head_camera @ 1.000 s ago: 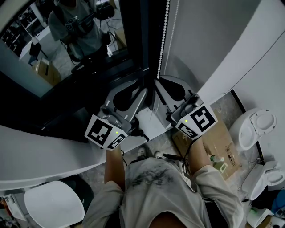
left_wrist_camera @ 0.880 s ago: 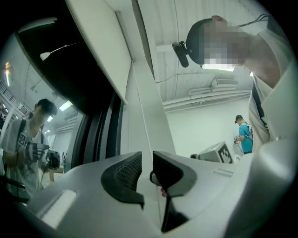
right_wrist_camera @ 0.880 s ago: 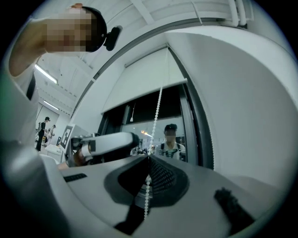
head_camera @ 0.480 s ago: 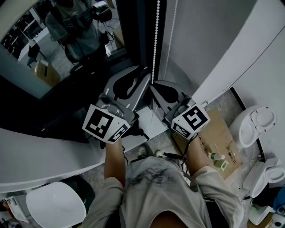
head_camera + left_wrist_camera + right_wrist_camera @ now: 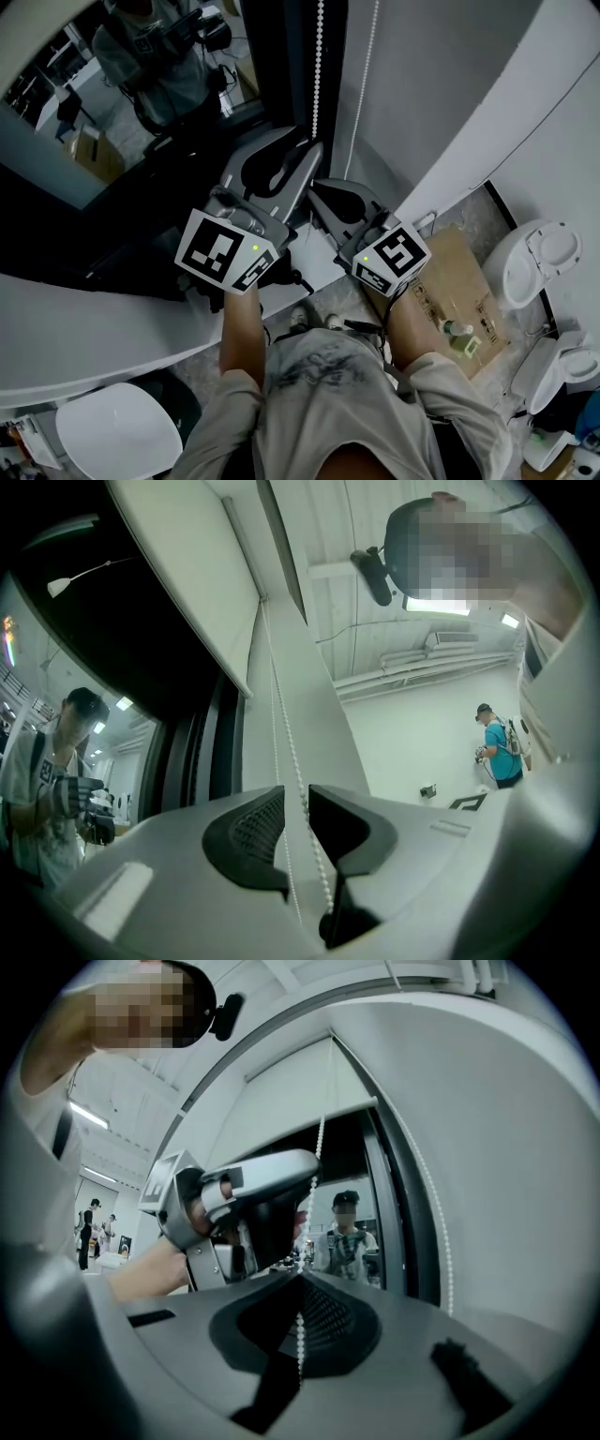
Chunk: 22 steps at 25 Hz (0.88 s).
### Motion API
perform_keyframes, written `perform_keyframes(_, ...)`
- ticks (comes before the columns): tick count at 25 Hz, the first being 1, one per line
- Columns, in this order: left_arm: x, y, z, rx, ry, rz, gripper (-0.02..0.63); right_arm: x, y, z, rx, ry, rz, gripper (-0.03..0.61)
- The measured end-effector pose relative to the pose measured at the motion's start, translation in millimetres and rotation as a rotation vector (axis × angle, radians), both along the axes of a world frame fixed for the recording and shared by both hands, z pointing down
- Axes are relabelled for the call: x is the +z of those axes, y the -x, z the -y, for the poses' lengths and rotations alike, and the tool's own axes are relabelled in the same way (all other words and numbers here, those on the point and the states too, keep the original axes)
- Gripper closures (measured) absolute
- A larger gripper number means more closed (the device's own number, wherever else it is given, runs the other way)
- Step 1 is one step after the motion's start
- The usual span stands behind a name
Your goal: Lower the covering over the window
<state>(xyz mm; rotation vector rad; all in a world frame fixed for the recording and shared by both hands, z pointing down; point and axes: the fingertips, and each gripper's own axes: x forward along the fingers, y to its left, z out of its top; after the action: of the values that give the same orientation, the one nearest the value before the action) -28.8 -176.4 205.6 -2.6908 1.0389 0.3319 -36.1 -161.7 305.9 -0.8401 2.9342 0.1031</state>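
Observation:
A white bead chain [image 5: 317, 75] hangs beside the dark window [image 5: 141, 84]. Its second strand [image 5: 362, 94] runs along the grey wall. In the left gripper view the chain [image 5: 281, 733] passes through the gap of my left gripper [image 5: 295, 794] without being pressed. Those jaws have just been opening, and this gripper [image 5: 302, 142] is the higher of the two. My right gripper [image 5: 319, 190] sits just below it. Its jaws [image 5: 300, 1277] are shut on the chain [image 5: 319, 1147]. The white roller blind [image 5: 187, 555] is rolled partway down, its bottom bar high on the window.
A white sill [image 5: 94, 328] runs below the window. On the floor are flattened cardboard [image 5: 459, 291], white toilet-like fixtures [image 5: 534, 267] at right and a round white seat [image 5: 112, 431] at lower left. The glass reflects a person. Another person [image 5: 497, 752] stands far behind.
My left gripper has climbed along the chain. My right gripper has come down and a little to the left with the chain in it.

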Motion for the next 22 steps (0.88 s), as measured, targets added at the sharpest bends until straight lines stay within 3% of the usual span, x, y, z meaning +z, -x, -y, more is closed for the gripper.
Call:
perform_keyframes(16, -26, 2, 10, -0.017, -0.04, -0.044, 0.531, 58, 12, 3, -0.011, 0.103, -0.086, 0.561)
perform_keyframes(22, -21, -1, 12, -0.021, -0.031, -0.035, 0.563, 75, 10, 3, -0.007, 0.137, -0.103, 0.561)
